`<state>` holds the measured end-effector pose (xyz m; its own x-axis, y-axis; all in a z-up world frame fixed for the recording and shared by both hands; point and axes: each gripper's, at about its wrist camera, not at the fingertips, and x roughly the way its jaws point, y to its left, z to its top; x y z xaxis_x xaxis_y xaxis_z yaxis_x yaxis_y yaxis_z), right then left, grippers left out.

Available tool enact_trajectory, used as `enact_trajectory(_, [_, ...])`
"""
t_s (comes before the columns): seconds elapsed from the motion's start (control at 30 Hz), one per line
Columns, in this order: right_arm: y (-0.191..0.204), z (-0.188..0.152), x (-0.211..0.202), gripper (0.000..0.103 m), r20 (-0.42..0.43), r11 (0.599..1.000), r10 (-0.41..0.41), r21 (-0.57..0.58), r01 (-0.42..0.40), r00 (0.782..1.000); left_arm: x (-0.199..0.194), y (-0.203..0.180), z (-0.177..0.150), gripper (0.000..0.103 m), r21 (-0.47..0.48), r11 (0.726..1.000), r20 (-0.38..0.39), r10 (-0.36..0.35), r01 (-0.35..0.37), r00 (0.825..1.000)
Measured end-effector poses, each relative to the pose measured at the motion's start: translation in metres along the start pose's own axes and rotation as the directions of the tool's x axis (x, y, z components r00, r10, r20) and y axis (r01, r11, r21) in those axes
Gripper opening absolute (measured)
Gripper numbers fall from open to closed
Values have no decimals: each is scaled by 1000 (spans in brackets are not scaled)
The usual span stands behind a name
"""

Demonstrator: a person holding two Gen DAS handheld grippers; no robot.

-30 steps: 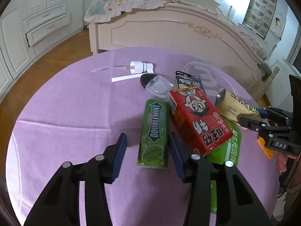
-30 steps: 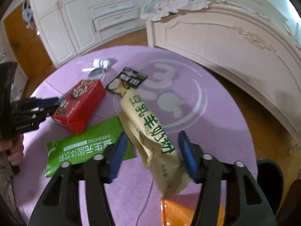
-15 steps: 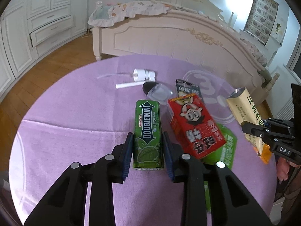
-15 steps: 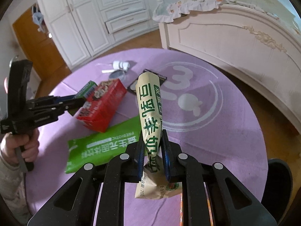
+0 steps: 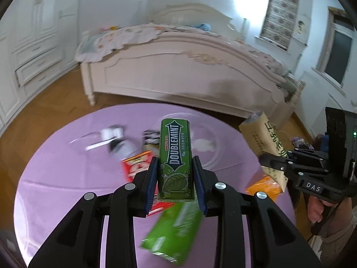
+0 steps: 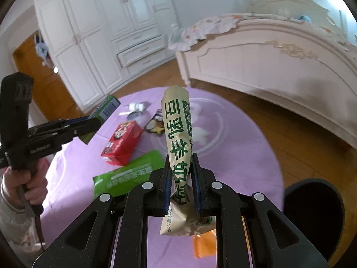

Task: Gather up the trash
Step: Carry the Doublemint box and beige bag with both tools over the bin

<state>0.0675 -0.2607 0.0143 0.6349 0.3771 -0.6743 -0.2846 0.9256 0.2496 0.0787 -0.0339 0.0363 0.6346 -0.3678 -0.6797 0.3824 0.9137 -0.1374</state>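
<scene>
My left gripper (image 5: 175, 176) is shut on a green Doublemint gum box (image 5: 175, 156) and holds it lifted above the round purple table (image 5: 55, 178). My right gripper (image 6: 181, 176) is shut on a tan snack pouch with green characters (image 6: 178, 134), raised off the table. The pouch also shows in the left wrist view (image 5: 265, 138), and the gum box shows in the right wrist view (image 6: 104, 109). A red carton (image 6: 122, 143), a flat green packet (image 6: 129, 174), a black wrapper (image 6: 154, 125) and an orange wrapper (image 6: 204, 243) lie on the table.
A white pump cap (image 6: 136, 107) and a clear lid lie at the table's far side. A black round bin (image 6: 312, 214) stands on the floor at the right of the table. A bed (image 5: 178, 78) and white wardrobes (image 6: 100, 33) stand behind.
My left gripper closed on the gum box and lifted it off the table. My right gripper closed on the tan pouch and raised it upright.
</scene>
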Motion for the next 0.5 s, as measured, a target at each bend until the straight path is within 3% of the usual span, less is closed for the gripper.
enact_trajectory(0.5, [-86,-45,-52,17,54,981,-110,169,99,992,38,-127,9,31,194,970,-43,-138,144,990])
